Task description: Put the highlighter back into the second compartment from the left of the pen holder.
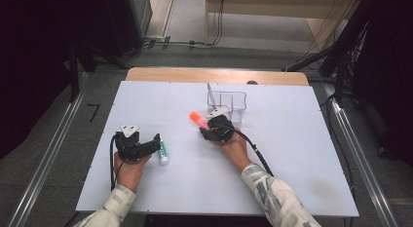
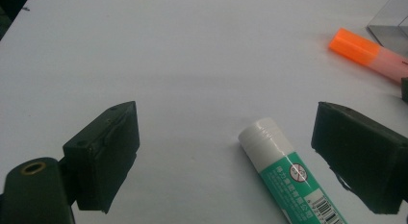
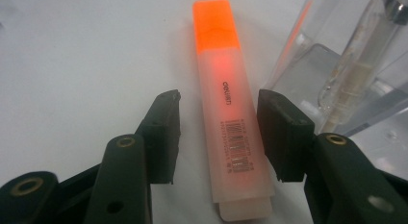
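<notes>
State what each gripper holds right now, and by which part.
Nothing is held. The right gripper straddles the orange highlighter at mid-barrel, pads not touching. The left gripper stands open around the glue stick on the table.

In the left gripper view, the glue stick (image 2: pixel 288 173) runs off the bottom edge, and the orange highlighter (image 2: pixel 370 53) is cut off at the right edge. In the high view, the right gripper (image 1: pixel 207 128) covers the highlighter's rear end at centre frame, and the pen (image 1: pixel 210 96) in the clear holder (image 1: pixel 233 104) is too small to make out.
</notes>
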